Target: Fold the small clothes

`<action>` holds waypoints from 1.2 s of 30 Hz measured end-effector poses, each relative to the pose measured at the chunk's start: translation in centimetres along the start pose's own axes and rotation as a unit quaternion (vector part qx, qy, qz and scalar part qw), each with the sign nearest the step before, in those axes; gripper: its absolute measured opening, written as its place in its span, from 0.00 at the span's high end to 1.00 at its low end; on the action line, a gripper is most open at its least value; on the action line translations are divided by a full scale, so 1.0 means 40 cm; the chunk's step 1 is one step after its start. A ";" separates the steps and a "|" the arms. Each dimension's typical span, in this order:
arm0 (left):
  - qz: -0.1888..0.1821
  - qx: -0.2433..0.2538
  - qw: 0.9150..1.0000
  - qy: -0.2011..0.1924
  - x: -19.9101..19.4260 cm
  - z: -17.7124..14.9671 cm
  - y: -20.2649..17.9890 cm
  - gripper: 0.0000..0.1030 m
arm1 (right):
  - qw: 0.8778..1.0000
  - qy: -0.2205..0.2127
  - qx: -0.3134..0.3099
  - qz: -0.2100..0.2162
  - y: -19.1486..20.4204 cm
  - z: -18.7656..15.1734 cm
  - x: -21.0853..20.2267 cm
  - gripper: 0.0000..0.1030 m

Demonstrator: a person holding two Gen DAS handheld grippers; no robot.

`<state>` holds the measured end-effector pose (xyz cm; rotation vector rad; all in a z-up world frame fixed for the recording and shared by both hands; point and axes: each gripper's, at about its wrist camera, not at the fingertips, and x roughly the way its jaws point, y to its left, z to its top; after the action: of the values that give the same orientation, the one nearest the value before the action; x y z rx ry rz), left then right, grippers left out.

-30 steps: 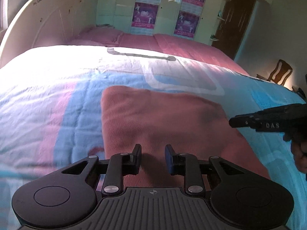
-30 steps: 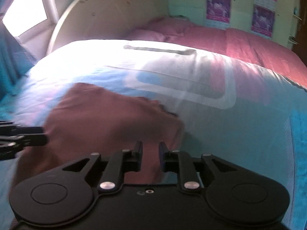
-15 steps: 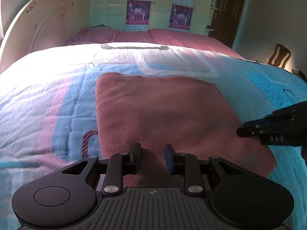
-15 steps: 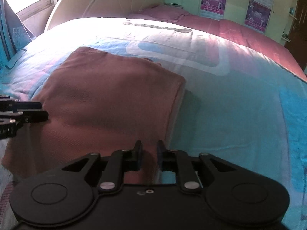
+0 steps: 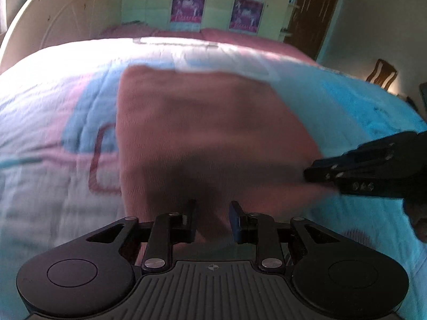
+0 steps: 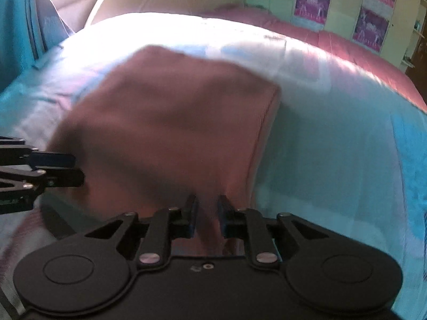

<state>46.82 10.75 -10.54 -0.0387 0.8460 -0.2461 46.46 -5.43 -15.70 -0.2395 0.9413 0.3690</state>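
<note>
A reddish-brown garment (image 5: 202, 133) lies flat on a bed (image 5: 53, 106), spread over a quilt patterned in pale blue, pink and white. It already looks like a rough rectangle with one straight folded side on its right, so at least one fold seems done. Both views are blurred.

The left gripper (image 5: 212, 220) is low over the near edge of the garment. Its fingers (image 5: 190, 221) stand a narrow way apart, with cloth showing in the gap; whether the pads press on it I cannot tell.

The right gripper (image 6: 207, 220) is at the near right corner of the garment, beside the folded side. Its fingers (image 6: 190, 220) are closer together than the left pair and are closing, with cloth between them; the blur hides whether they have clamped it.

Each gripper takes one end of the same near edge, probably so that the edge can be lifted evenly and carried toward the far side without the cloth sagging or twisting.

Behind the bed are a pale curved headboard (image 5: 53, 18), pink pillows, cupboard doors with purple posters (image 5: 189, 5), and a wooden chair (image 5: 381, 73) to the right.
</note>
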 end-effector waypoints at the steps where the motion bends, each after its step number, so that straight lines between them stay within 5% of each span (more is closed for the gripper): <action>1: 0.001 -0.006 1.000 -0.001 0.000 -0.011 0.002 0.74 | 1.000 -0.002 -0.001 -0.001 0.001 -0.007 0.001 0.86; 10: 0.028 -0.020 0.999 -0.022 -0.020 -0.041 -0.020 0.74 | 1.000 -0.017 0.005 -0.004 -0.003 -0.045 -0.017 0.87; 21: 0.054 -0.031 0.995 -0.073 -0.190 -0.084 -0.084 0.74 | 0.995 -0.086 0.053 0.006 -0.025 -0.096 -0.211 0.81; 22: 0.058 -0.031 0.995 -0.074 -0.204 -0.087 -0.093 0.71 | 0.994 -0.090 0.057 0.008 -0.025 -0.103 -0.229 0.70; 23: 0.066 -0.033 0.994 -0.079 -0.220 -0.093 -0.103 0.37 | 0.994 -0.093 0.060 0.008 -0.027 -0.111 -0.240 0.37; 25: 0.093 -0.031 0.989 -0.111 -0.261 -0.113 -0.124 0.00 | 0.991 -0.113 0.065 -0.012 -0.018 -0.132 -0.267 0.03; 36: 0.094 -0.036 0.986 -0.130 -0.443 -0.170 -0.212 0.00 | 0.987 -0.128 0.081 -0.058 0.015 -0.226 -0.437 0.01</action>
<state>28.78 7.03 -0.92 -0.0558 0.5932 -0.0307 30.22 -11.67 -6.51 -0.0943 0.6959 0.2073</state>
